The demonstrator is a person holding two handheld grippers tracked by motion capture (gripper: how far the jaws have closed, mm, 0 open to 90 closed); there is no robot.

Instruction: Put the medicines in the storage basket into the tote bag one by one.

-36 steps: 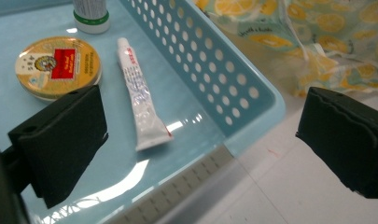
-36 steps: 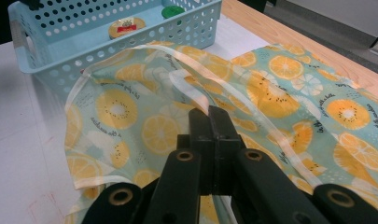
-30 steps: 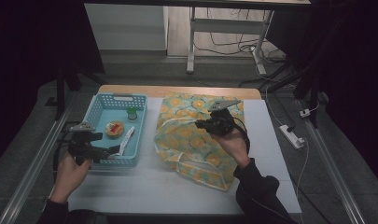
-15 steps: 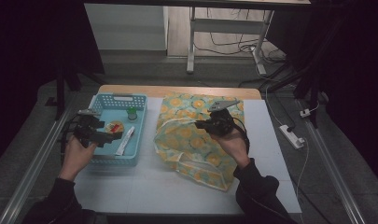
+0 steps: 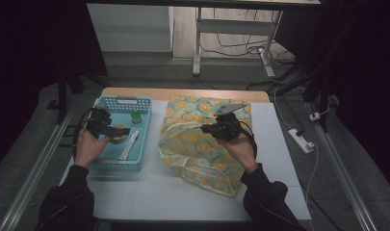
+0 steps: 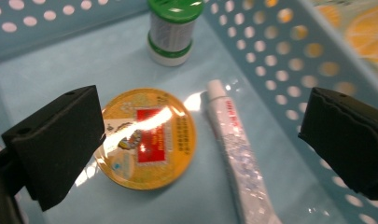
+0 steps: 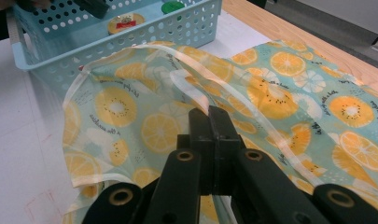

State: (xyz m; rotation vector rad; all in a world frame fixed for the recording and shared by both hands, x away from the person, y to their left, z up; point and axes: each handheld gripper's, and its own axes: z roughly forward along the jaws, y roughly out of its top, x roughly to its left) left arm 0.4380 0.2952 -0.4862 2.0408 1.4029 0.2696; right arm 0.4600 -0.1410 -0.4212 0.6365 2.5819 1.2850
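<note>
Left claw over the tin, right claw holding the bag

Left claw [image 6: 196, 135], jaws apart, straddled the tin [image 6: 147, 137] in the basket [image 5: 135, 161], frame left; right claw [image 7: 213, 140] was clamped on the bag [image 7: 280, 93]. The nearby tube [image 6: 235, 154] risked being pinched too.

Black foam-padded tongs [image 6: 196, 140], trailing cables, dark sleeves [image 5: 67, 202].

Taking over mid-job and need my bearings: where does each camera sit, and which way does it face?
High view: above the person's side, facing forward and down on the table; both forearms, left gripper, right gripper.
Left gripper view: on the left gripper, facing down into the blue basket; open jaws flank the round yellow tin, beside the tube.
Right gripper view: on the right gripper, facing across the citrus-print bag; jaws shut on its rim.
All views share the tin and the green-capped bottle.
</note>
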